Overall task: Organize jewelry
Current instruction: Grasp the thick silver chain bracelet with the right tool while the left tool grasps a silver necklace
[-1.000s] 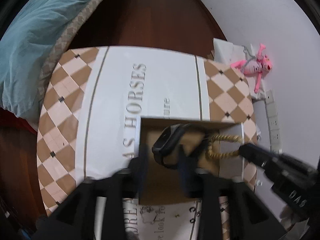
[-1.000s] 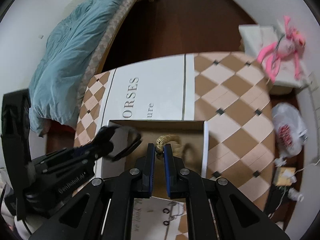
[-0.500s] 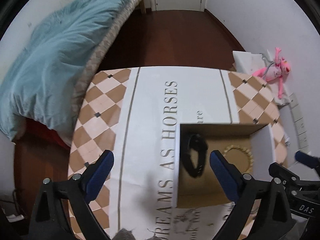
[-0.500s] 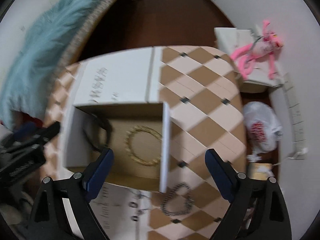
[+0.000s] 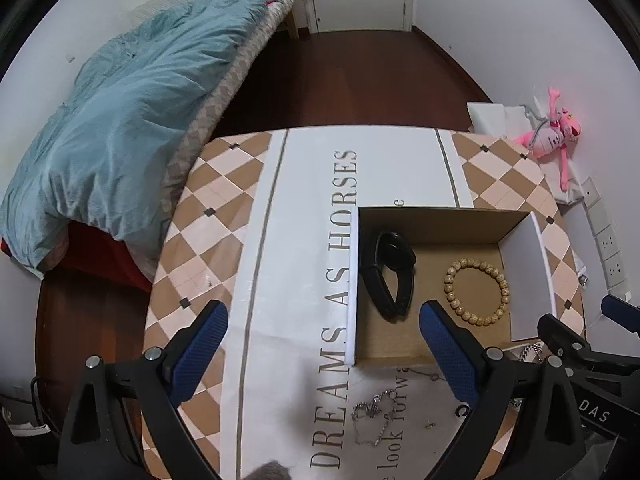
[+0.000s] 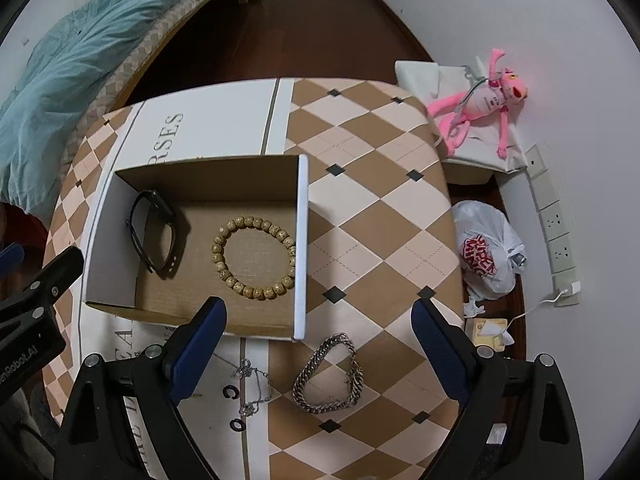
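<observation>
An open cardboard box (image 6: 302, 240) (image 5: 352, 280) stands on the table. Inside lie a black wristband (image 6: 154, 232) (image 5: 390, 276) and a wooden bead bracelet (image 6: 254, 258) (image 5: 476, 292). In front of the box lie a chunky silver chain bracelet (image 6: 330, 376), a thin silver necklace (image 6: 254, 388) (image 5: 372, 416) and small black rings (image 6: 234, 408). My left gripper (image 5: 324, 352) is open and empty above the table, left of the box front. My right gripper (image 6: 320, 348) is open and empty above the chain bracelet.
The table wears a diamond-patterned cloth (image 6: 380, 184) with a white lettered runner (image 5: 312, 240). A bed with a teal duvet (image 5: 120, 128) is at the left. A pink plush toy (image 6: 484, 108), a plastic bag (image 6: 486, 252) and wall sockets (image 6: 556, 220) are at the right.
Both grippers opened and pulled back up from the box. The left let go of the black wristband and the right let go of the bead bracelet; both now lie in the box.
</observation>
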Demonstrator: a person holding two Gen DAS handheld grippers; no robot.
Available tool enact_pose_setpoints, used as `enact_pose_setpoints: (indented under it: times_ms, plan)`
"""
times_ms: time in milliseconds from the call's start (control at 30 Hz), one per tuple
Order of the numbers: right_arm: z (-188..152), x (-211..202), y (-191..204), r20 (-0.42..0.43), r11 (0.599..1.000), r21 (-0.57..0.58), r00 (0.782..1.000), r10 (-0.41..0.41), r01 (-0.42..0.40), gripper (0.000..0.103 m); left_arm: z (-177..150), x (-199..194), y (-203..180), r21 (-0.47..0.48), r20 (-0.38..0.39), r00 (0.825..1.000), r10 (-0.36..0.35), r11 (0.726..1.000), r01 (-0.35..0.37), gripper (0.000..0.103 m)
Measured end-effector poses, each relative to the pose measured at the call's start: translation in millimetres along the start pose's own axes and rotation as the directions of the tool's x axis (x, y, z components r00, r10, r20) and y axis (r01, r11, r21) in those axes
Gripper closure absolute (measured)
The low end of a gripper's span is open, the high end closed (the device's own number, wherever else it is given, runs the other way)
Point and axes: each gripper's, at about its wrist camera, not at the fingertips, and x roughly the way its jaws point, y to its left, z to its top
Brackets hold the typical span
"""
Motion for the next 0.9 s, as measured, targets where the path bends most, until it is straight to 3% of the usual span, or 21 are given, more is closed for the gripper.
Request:
enact_pose_setpoints:
  times_ms: [567, 900]
  plan:
    - [-38.5, -118.7, -3.0, 0.239, 0.999, 0.020, 0.970, -0.042, 0.039, 0.008, -28.7, -90.4, 8.0, -0.023, 0.139, 0.989, -0.059, 0.998, 0.062, 0.005]
    - [-70.5, -155.7, -9.6, 0.296, 0.998, 0.050, 0.955, 0.019, -0.035, 0.008, -49.6, -122.6, 10.2, -0.034, 0.178, 0.983, -0.050, 0.998, 0.057, 0.005]
